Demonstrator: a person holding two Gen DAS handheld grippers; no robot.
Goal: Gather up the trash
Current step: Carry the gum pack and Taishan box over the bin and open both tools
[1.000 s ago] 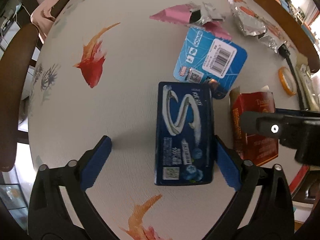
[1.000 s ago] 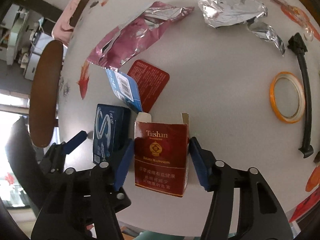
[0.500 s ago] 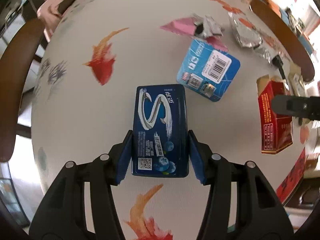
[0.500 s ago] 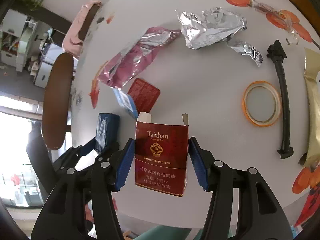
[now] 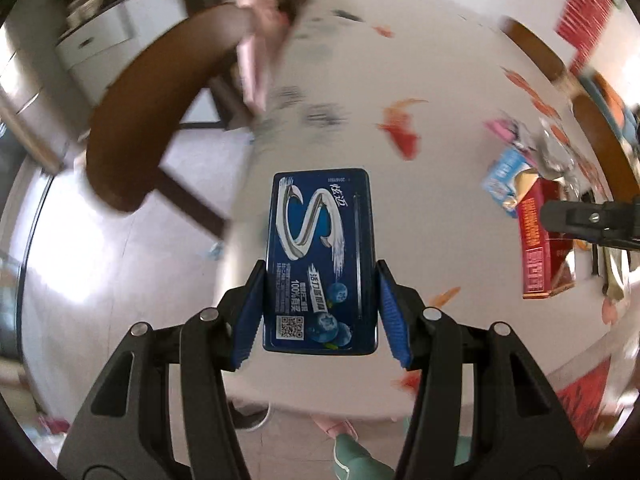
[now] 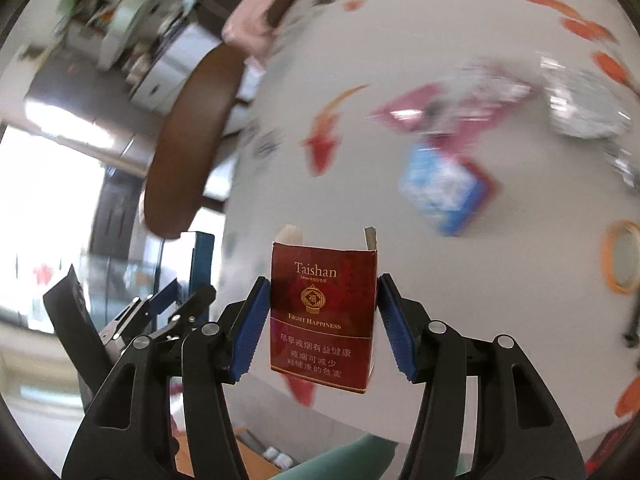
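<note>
Trash is held in both grippers above the round white table (image 5: pixel 460 60). The left gripper (image 5: pixel 320 312) is pinched on a dark blue gum box (image 5: pixel 320 256): both blue pads press against its long sides, and the box is lifted clear of the table, over the table edge nearest to the camera. The right gripper (image 6: pixel 318 328) is closed on an open red cigarette pack (image 6: pixel 323 316), which is held upright between the pads, with its torn flaps at the top. This pack is also off the table surface.

In the left wrist view the red pack (image 5: pixel 540 240) is seen at the right side, held by the other gripper. In the right wrist view the blue box (image 6: pixel 202 264) is seen edge-on at the lower left.

More trash is left on the table: a light blue card (image 6: pixel 440 188), a pink wrapper (image 6: pixel 420 112) and crumpled silver foil (image 6: pixel 580 108) toward the far right edge. An orange tape ring (image 6: pixel 620 256) lies at the right edge. A brown wooden chair (image 5: pixel 152 108) stands beside the left edge of the table, with a pink cloth (image 5: pixel 260 40) hung on another chair behind it. Much of the background is blurred.
</note>
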